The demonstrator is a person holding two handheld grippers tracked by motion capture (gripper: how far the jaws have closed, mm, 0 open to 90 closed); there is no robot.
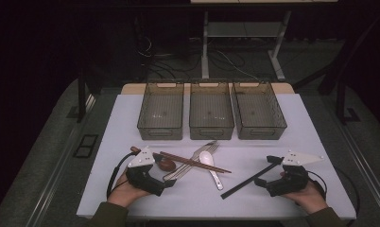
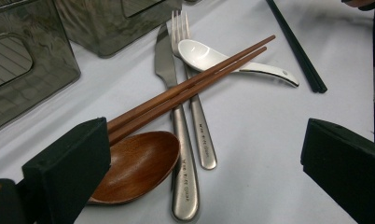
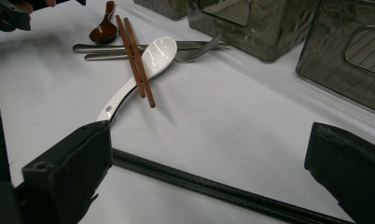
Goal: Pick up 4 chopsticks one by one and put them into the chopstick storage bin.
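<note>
Cutlery lay in a loose heap near the front of the white bench (image 1: 254,198). Brown chopsticks (image 1: 194,161) crossed over a steel knife (image 2: 178,140), a fork (image 2: 195,112) and a white ceramic spoon (image 1: 211,163), and a wooden spoon (image 1: 167,164) sat at the left end of the heap, its bowl touching the knife handle. In the left gripper view the wooden spoon's bowl lay just beside the near finger, partly hidden by it, with the brown chopsticks running over the spoon's edge.

Off to the right, a pair of black chopsticks (image 1: 248,178) lay apart from the heap, slanting across the bench. In the right gripper view they ran across just in front of the fingers; whether a finger touched them I could not quite tell.

The left gripper (image 1: 160,185) rested low by the wooden spoon, its fingers spread wide with nothing between them. The right gripper (image 1: 267,171) sat by the upper end of the black chopsticks, fingers likewise wide and holding nothing. A person's hand gripped each tool from the near edge.

Beyond the cutlery, three smoky translucent bins stood side by side: left bin (image 1: 160,111), middle bin (image 1: 211,111) and right bin (image 1: 259,111).
</note>
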